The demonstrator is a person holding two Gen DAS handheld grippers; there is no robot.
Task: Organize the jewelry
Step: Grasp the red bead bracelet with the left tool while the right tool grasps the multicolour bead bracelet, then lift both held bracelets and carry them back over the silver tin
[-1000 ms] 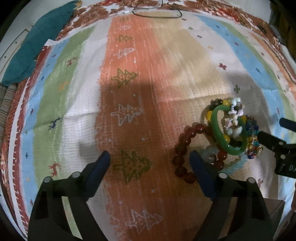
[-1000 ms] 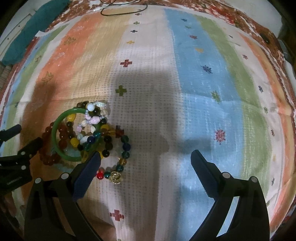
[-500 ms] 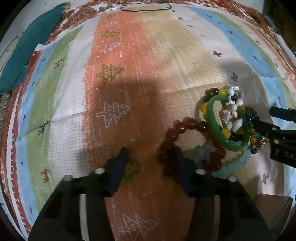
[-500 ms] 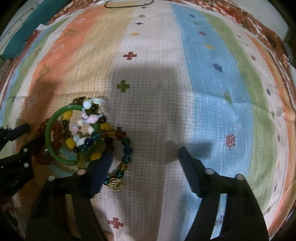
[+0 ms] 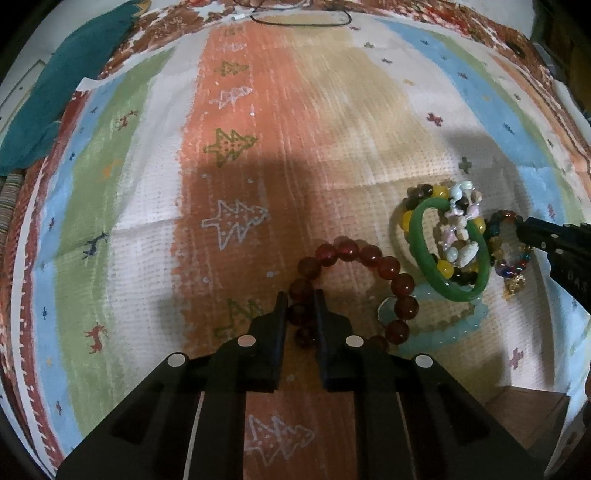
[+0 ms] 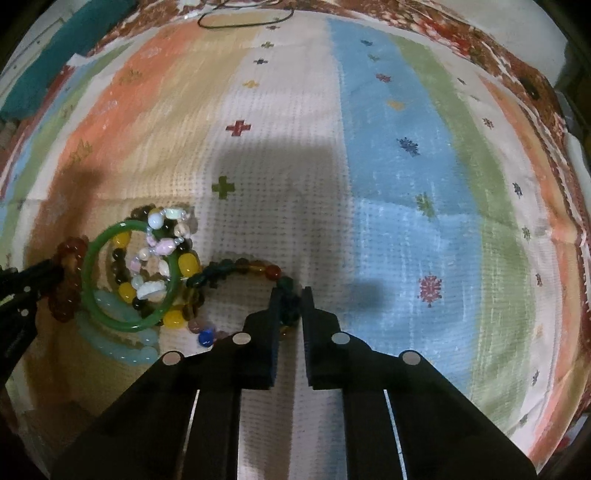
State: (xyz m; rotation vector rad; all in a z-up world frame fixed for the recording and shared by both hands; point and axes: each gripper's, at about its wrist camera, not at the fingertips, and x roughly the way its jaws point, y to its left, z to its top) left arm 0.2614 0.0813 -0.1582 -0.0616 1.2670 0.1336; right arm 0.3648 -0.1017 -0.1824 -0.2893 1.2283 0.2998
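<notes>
Basically, one big striped woven cloth (image 5: pixel 332 122) with orange, beige, blue and green bands, tree and cross motifs, covers the whole work surface. A teal fabric piece (image 5: pixel 62 103) sits off its edge at 10 o'clock in the left wrist view; a thin black cord loop (image 5: pixel 299 20) lies at 12 o'clock. Left gripper (image 5: pixel 300 302), black two-finger, jaws closing, pads pressing on a bead of the dark red round-bead bracelet (image 5: pixel 369 254), which lies flat on the cloth just ahead, arcing toward 2 o'clock. Right gripper (image 6: pixel 290 299), jaws together, clamped on the dark green end of the multicolour glass-bead bracelet (image 6: pixel 240 267), which trails to 10 o'clock toward the pile. Pile sits at 9 o'clock in the right wrist view: smooth green jade-like bangle (image 6: pixel 129 273) on top, tilted, resting over a pale aqua bead bracelet (image 6: pixel 122 347), a yellow-and-dark bead bracelet (image 6: pixel 186 264) and a white-pink irregular-bead bracelet (image 6: pixel 162 245) inside its ring. Red bracelet touches the pile's far side. Small gold charm (image 5: pixel 516 284) on the multicolour strand, beside the right gripper's fingers.
</notes>
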